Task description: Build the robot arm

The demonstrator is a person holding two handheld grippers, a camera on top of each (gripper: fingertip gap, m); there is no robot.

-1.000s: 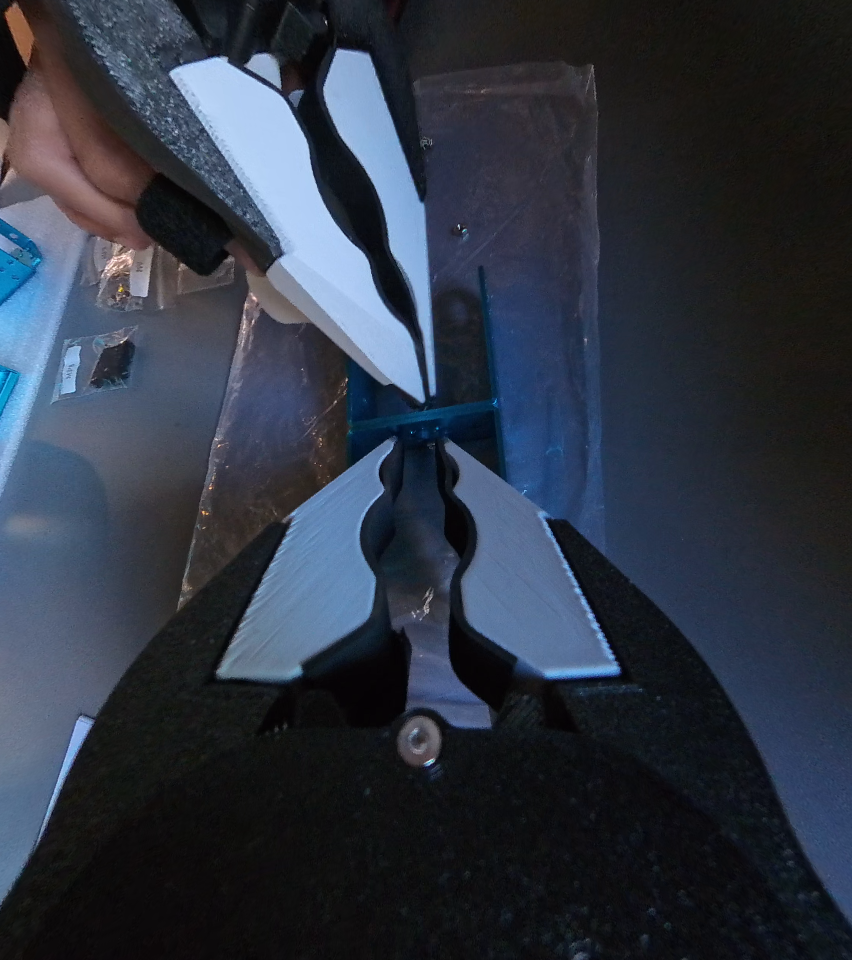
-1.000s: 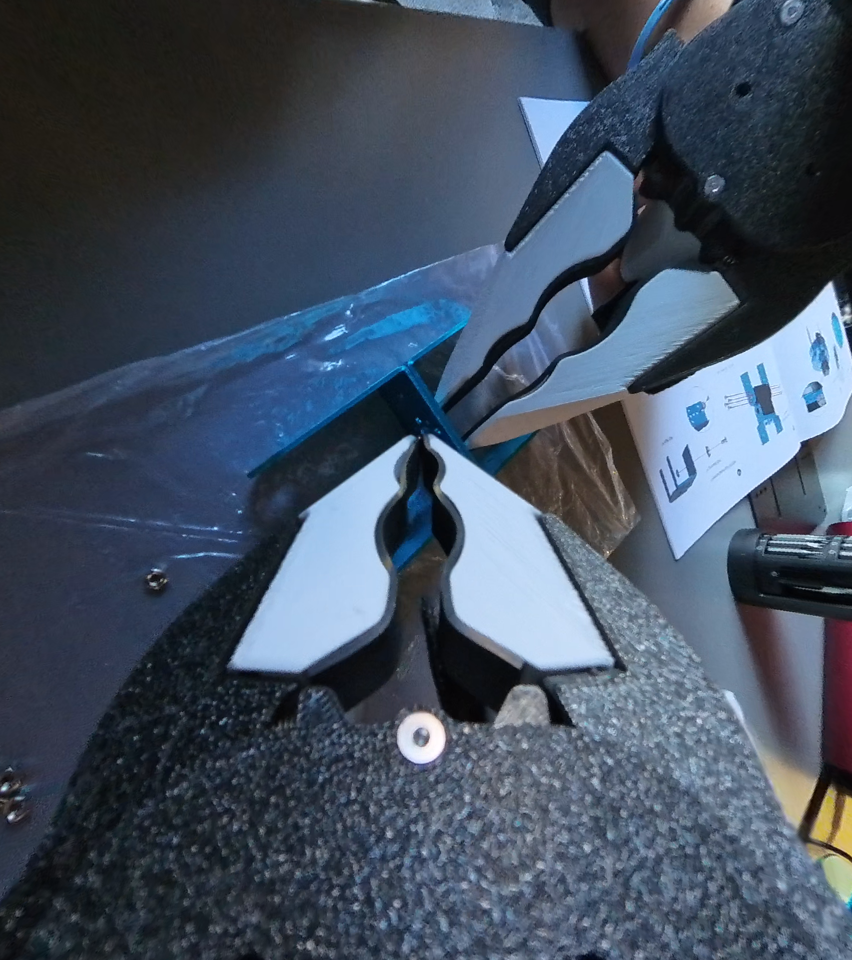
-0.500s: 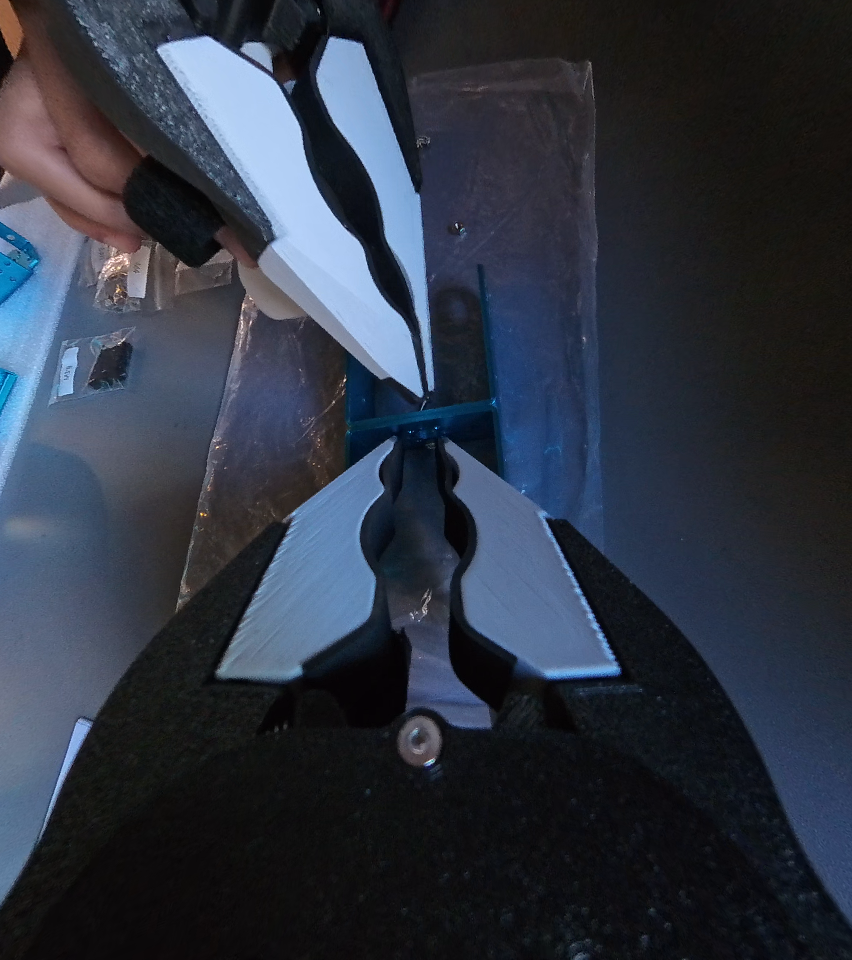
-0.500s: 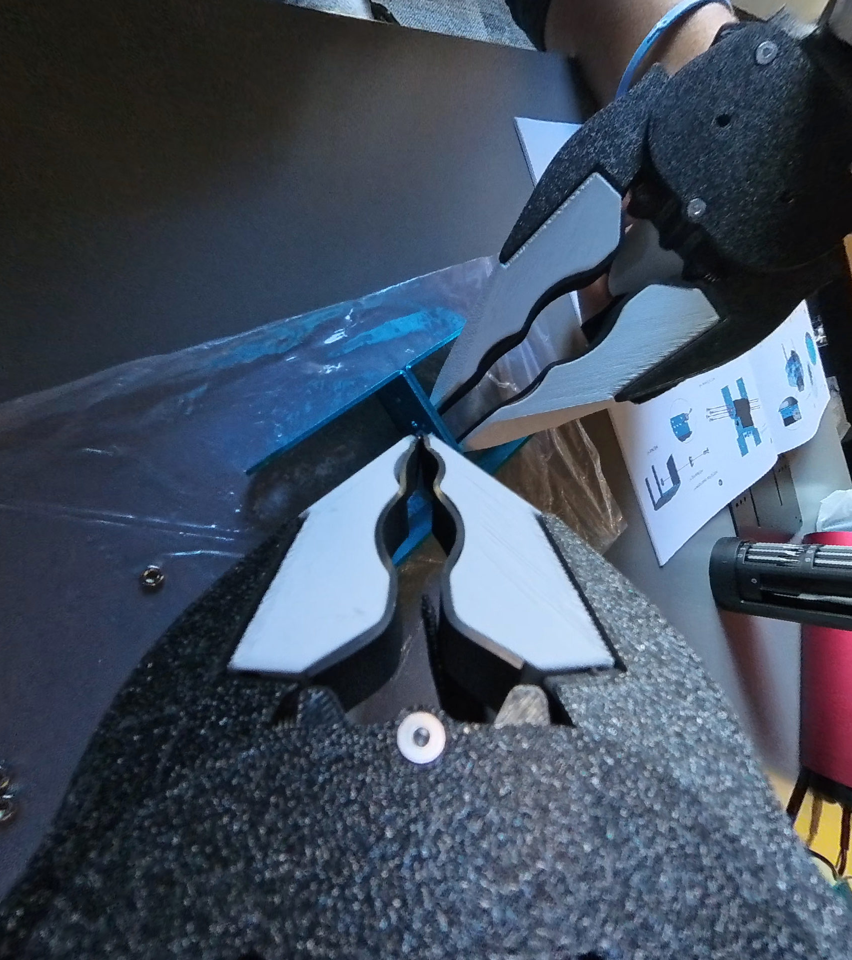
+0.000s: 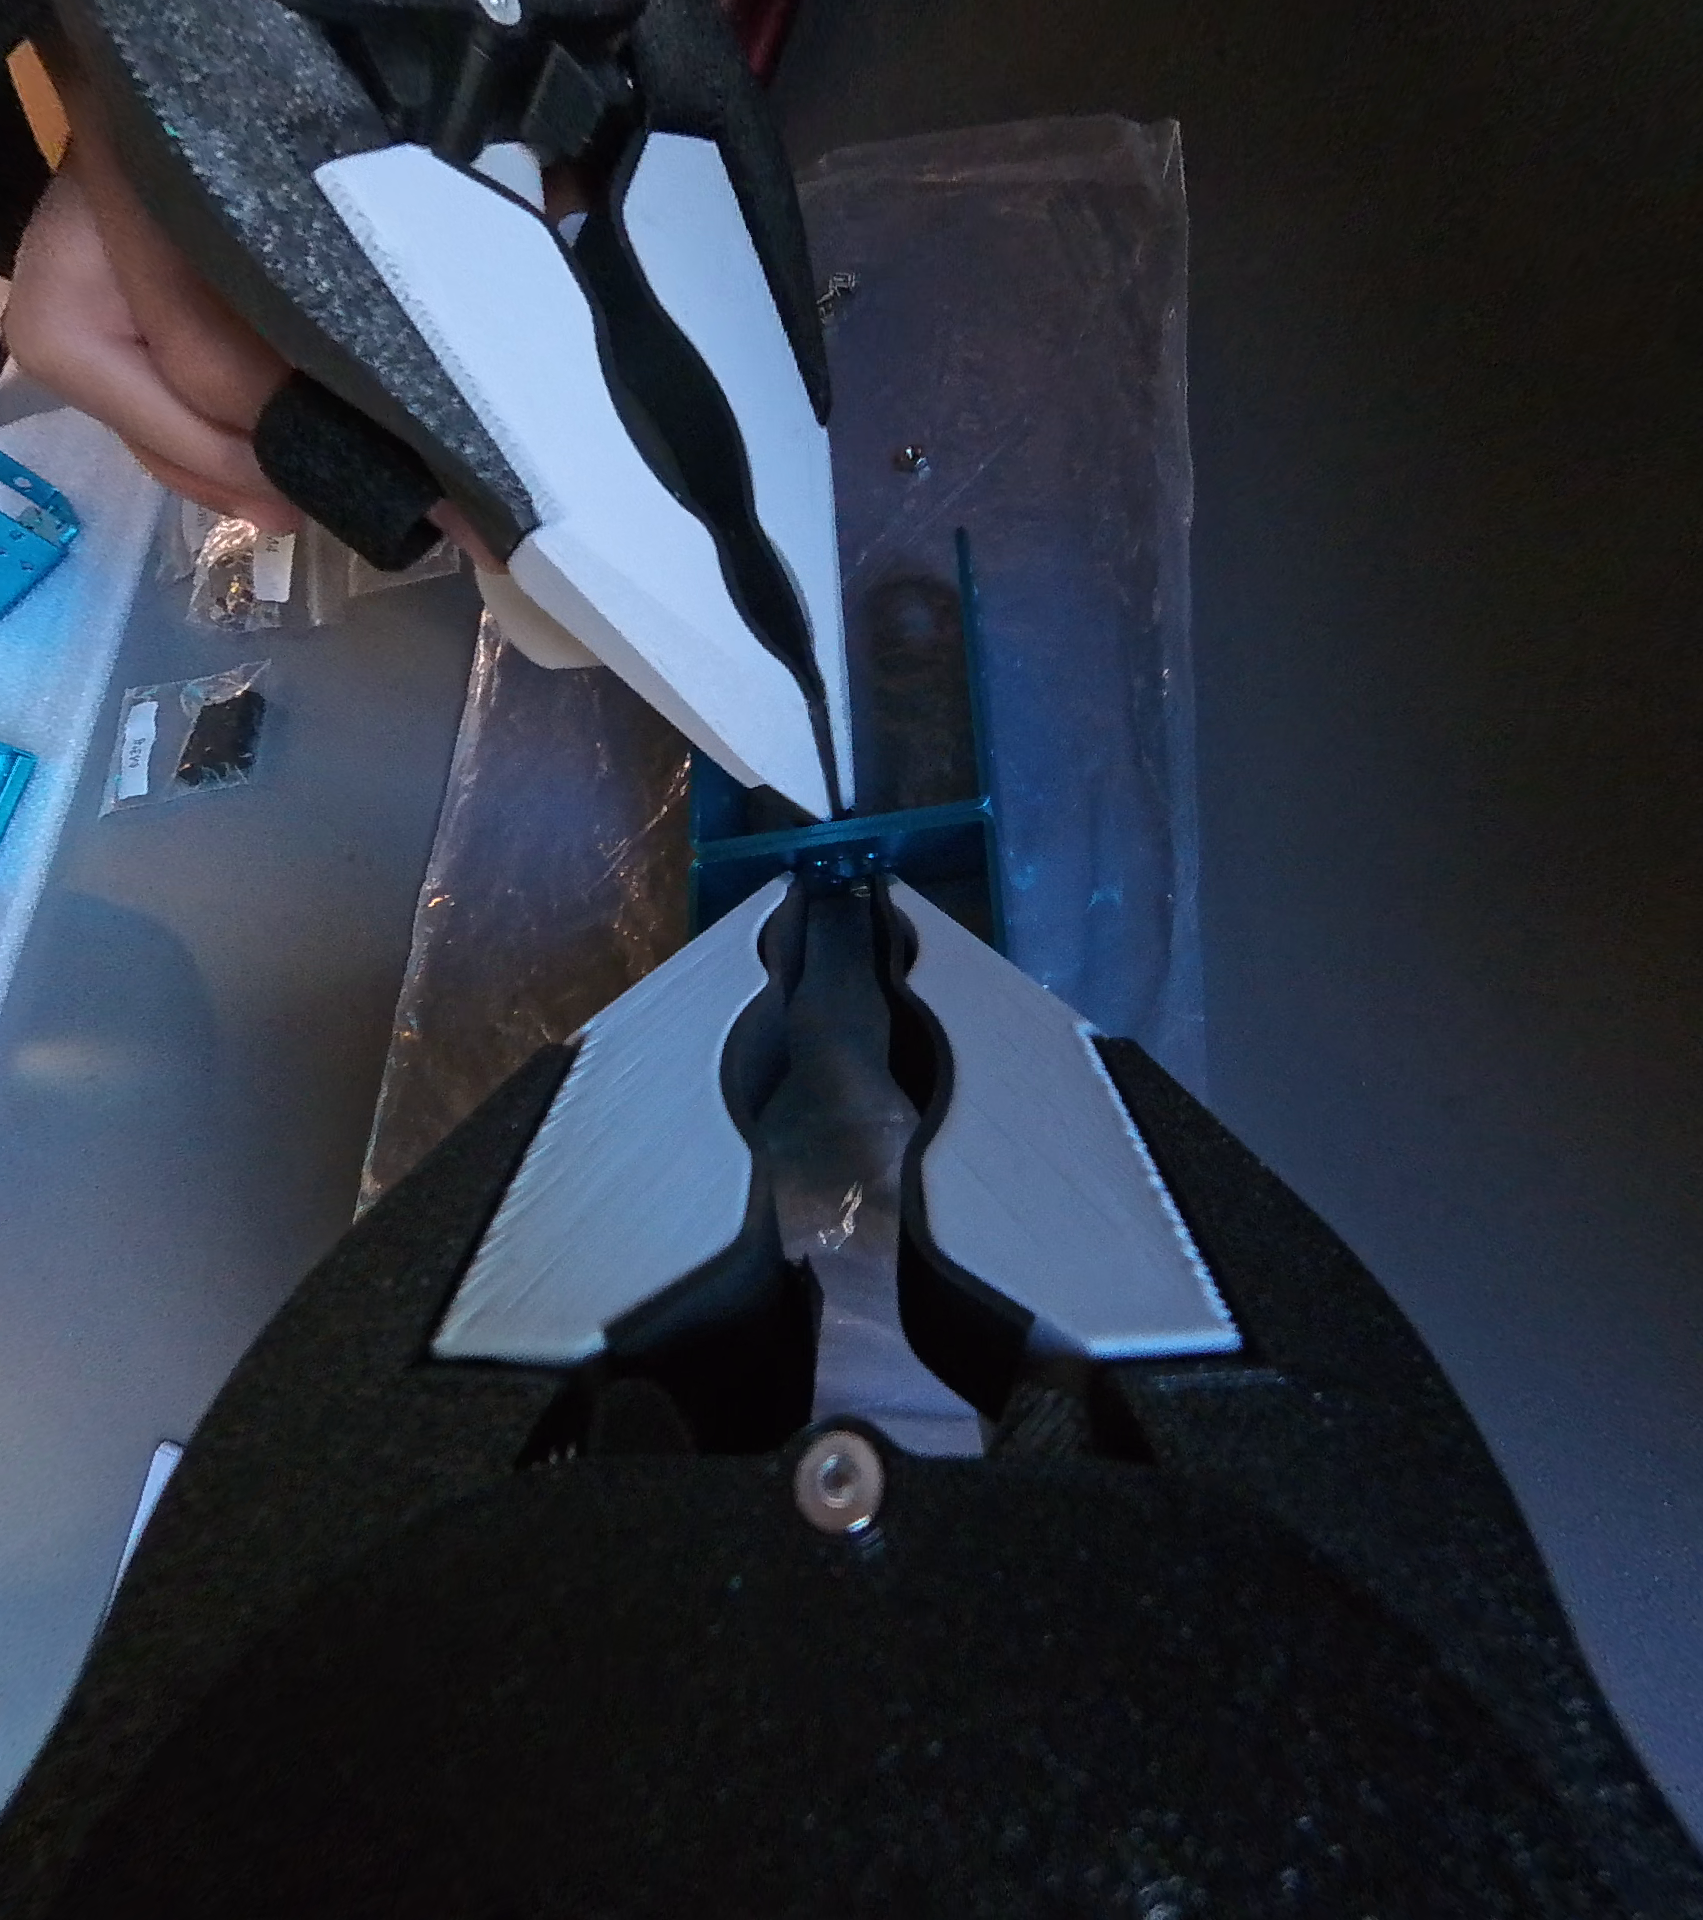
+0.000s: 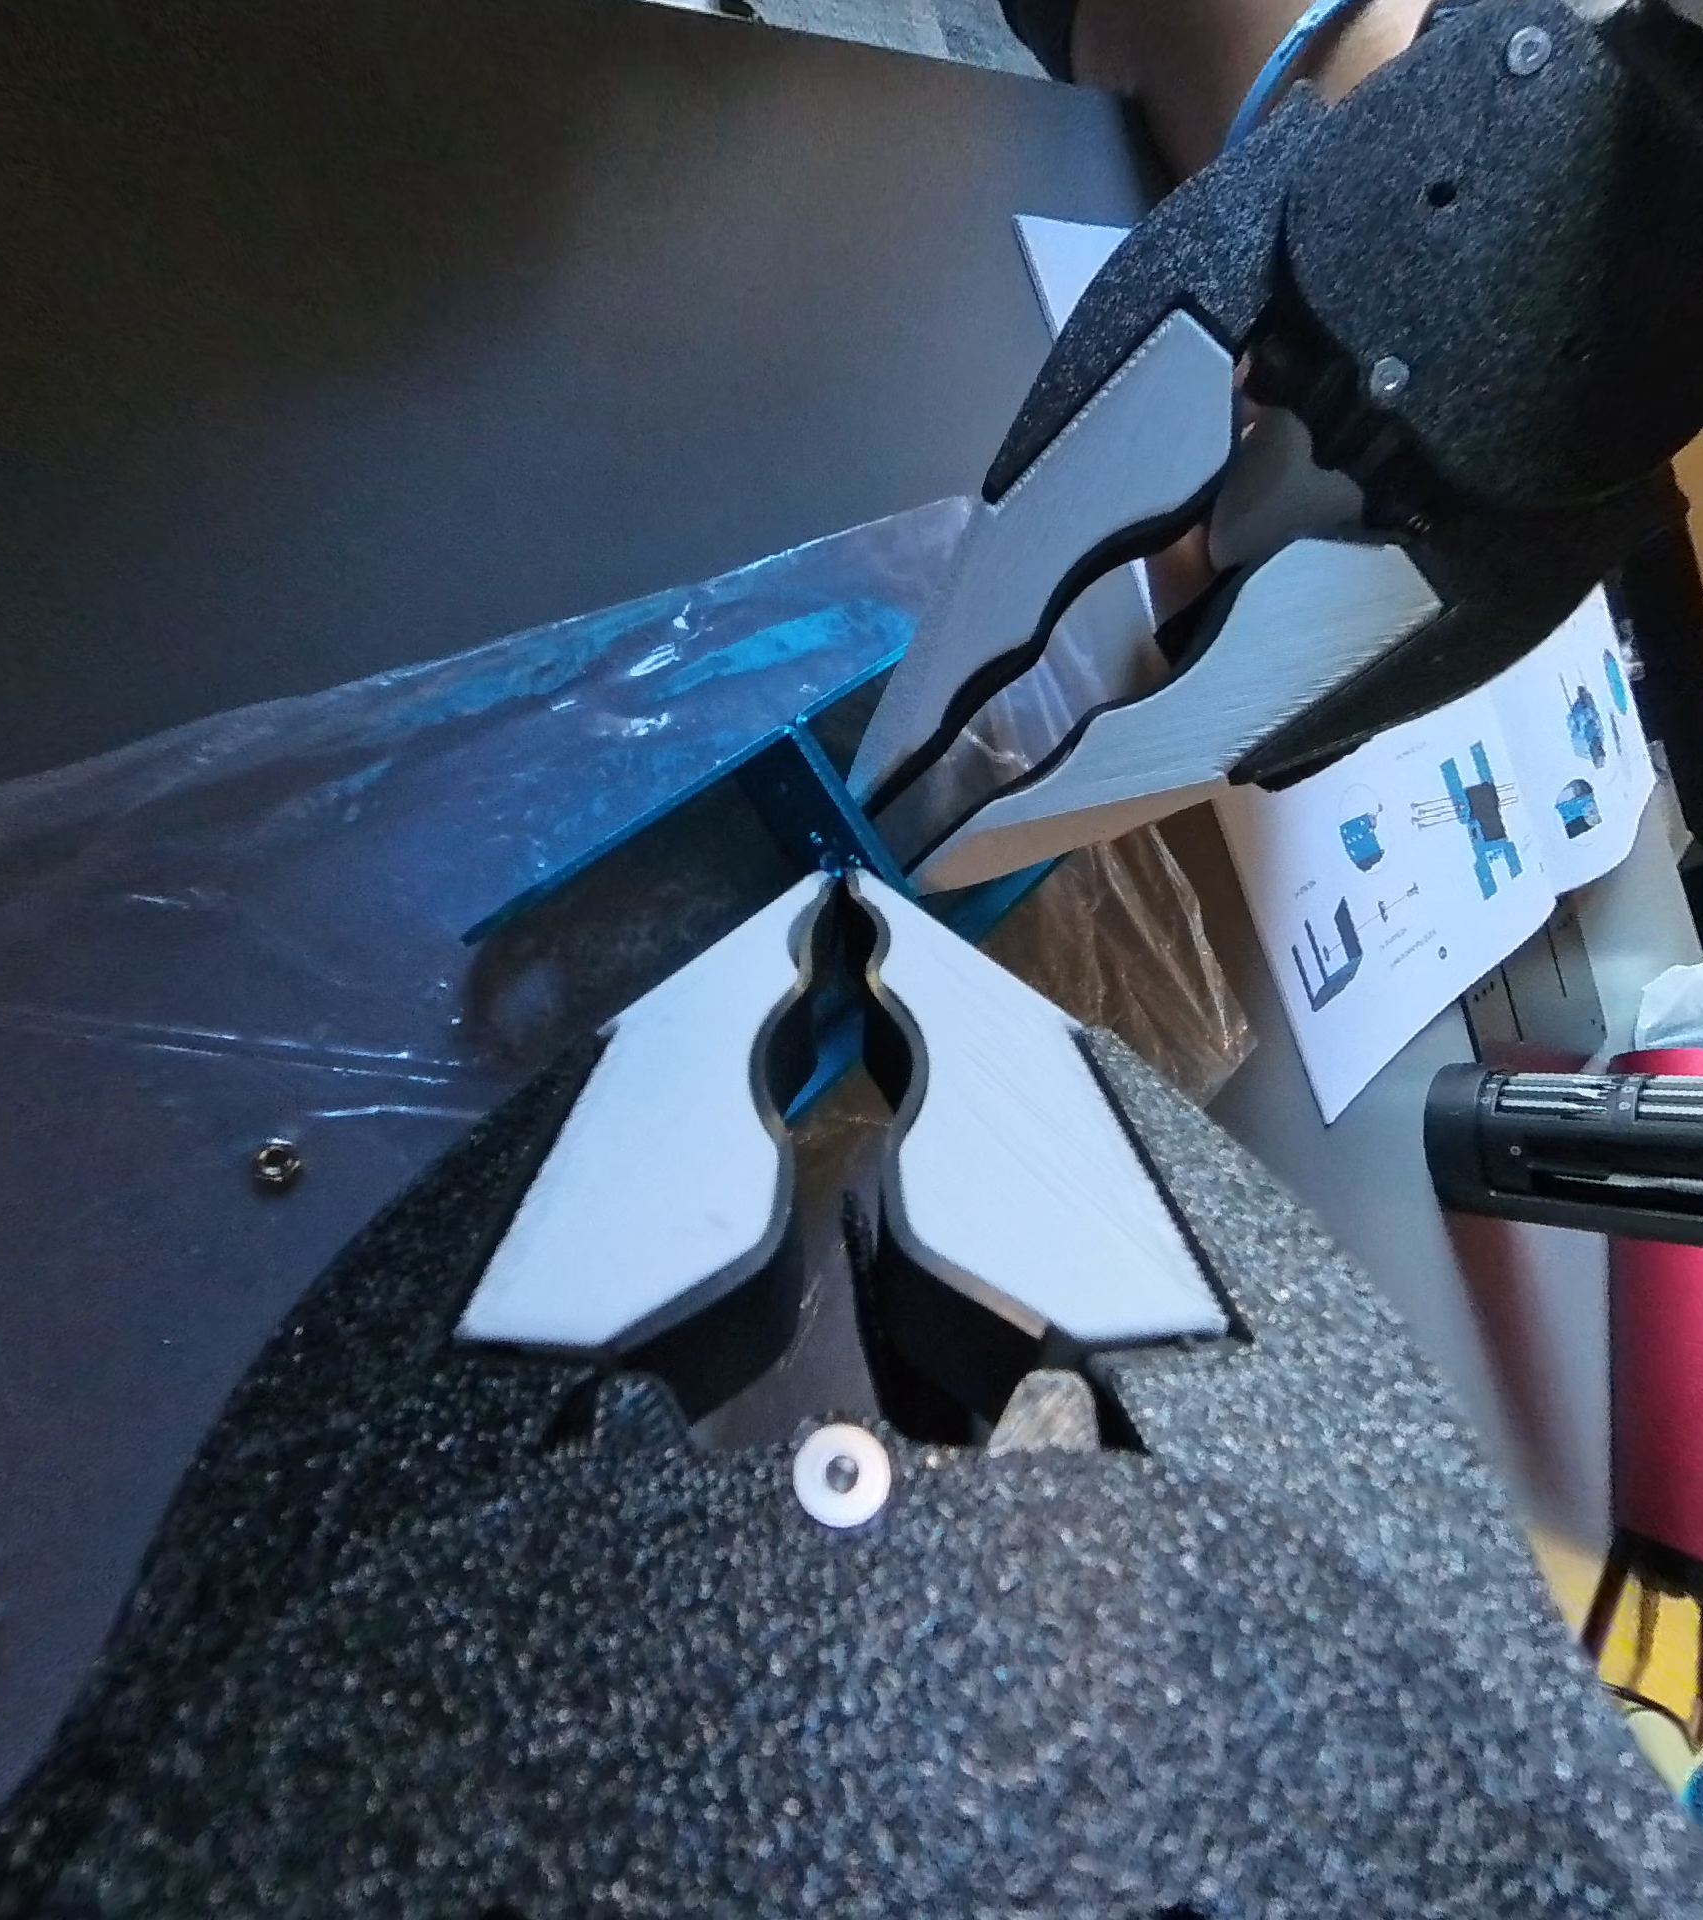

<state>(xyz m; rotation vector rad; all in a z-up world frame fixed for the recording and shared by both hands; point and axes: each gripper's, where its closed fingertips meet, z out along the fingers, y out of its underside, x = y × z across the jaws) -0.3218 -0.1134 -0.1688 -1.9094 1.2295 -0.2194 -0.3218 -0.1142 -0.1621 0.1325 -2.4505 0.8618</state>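
Two hand-held grippers at a blue bracket

The left hand-held gripper point(image 5: 834, 878) pinches the bracket point(image 5: 930, 831); the right hand-held gripper point(image 6: 842, 875) looks closed at its edge, above a plastic bag point(image 5: 1065, 416).

No writing can be made out clearly. At the left of the left wrist view, small clear bags point(image 5: 187, 740) on the grey table carry white labels with print too small to read. At the right of the right wrist view, a white instruction sheet point(image 6: 1449, 831) shows blue and black part drawings with tiny, illegible captions.
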